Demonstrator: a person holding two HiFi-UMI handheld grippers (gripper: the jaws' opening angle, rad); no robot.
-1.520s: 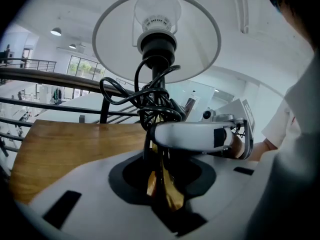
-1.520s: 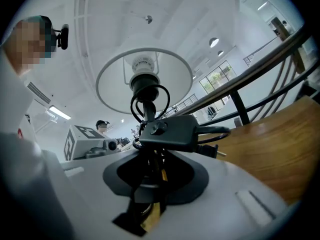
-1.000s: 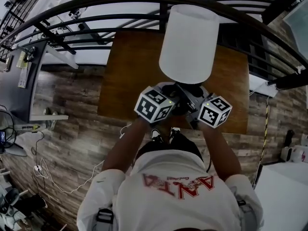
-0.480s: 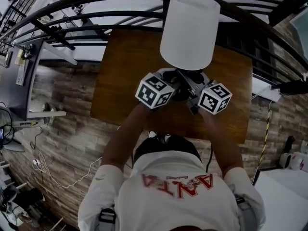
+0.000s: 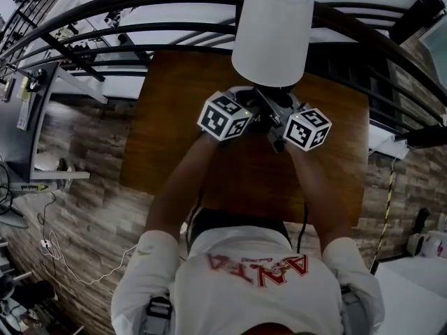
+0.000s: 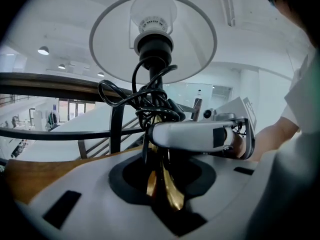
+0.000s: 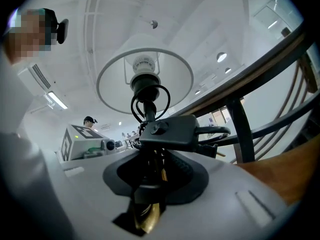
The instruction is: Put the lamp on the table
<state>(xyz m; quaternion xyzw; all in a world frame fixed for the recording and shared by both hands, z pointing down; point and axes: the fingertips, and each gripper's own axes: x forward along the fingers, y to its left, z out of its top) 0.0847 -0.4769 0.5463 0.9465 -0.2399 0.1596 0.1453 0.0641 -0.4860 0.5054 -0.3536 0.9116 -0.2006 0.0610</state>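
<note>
A lamp with a white shade [image 5: 272, 37], a brass stem [image 6: 167, 189] and a black cord [image 6: 150, 99] wound round the stem hangs upright over the brown wooden table [image 5: 181, 117]. My left gripper [image 5: 253, 114] is shut on the stem from the left, and my right gripper [image 5: 275, 119] is shut on it from the right. In the left gripper view the shade [image 6: 152, 39] shows from below, with the right gripper's finger [image 6: 195, 134] across the stem. The right gripper view shows the shade [image 7: 145, 79] and the brass stem [image 7: 147, 216] between the jaws. The lamp's base is hidden.
A curved dark railing [image 5: 140, 26] runs along the table's far edge, close behind the shade. The floor around the table is wood plank [image 5: 91, 159]. White cables [image 5: 70, 257] lie on the floor at the left. A white surface [image 5: 412, 285] stands at the lower right.
Both grippers and the lamp have moved forward over the table toward the railing and sunk a little. The person has stepped closer to the table's near edge.
</note>
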